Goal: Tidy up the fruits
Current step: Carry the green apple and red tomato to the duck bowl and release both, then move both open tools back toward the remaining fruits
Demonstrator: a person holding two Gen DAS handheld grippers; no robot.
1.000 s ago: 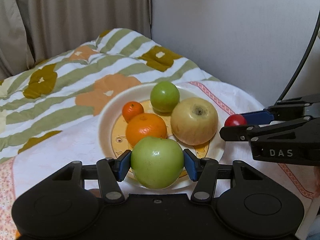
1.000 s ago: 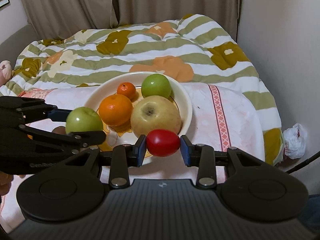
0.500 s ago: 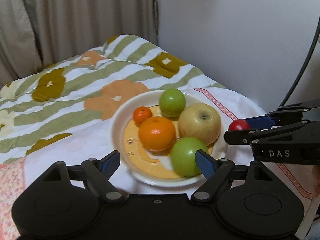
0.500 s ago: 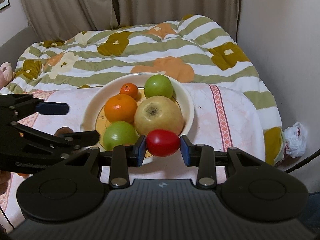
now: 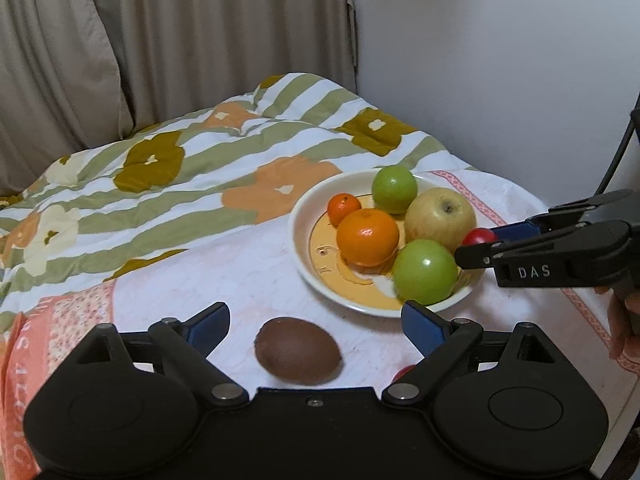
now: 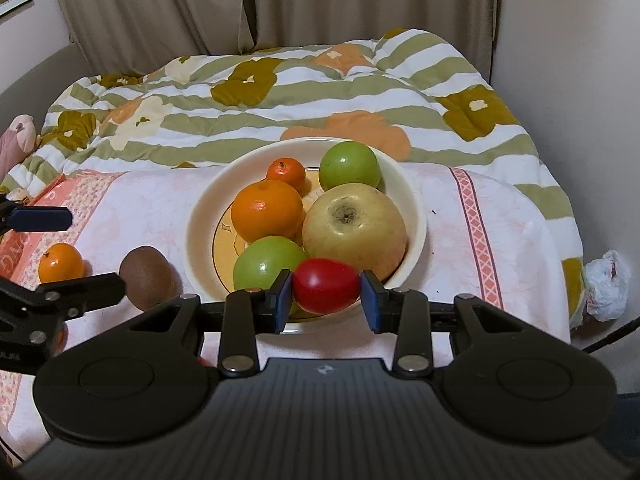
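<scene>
A cream plate (image 5: 304,216) (image 6: 200,216) on the pink cloth holds two green apples (image 5: 426,278) (image 6: 269,266), a yellow apple (image 5: 440,218) (image 6: 354,230), an orange (image 5: 367,236) (image 6: 267,210) and a small mandarin (image 5: 344,209) (image 6: 286,173). My left gripper (image 5: 316,324) is open and empty, with a brown kiwi (image 5: 298,350) (image 6: 149,276) lying between its fingers. My right gripper (image 6: 326,300) (image 5: 480,242) is shut on a red tomato (image 6: 326,285) (image 5: 479,236) at the plate's near right rim.
A loose mandarin (image 6: 61,262) lies on the cloth left of the kiwi. A striped floral quilt (image 6: 320,92) covers the bed behind. A wall (image 5: 500,60) stands close on the right, curtains behind. A crumpled white bag (image 6: 606,284) lies at the right edge.
My left gripper opened, left the green apple on the plate and drew back left to the kiwi. My right gripper kept hold of the tomato, almost still.
</scene>
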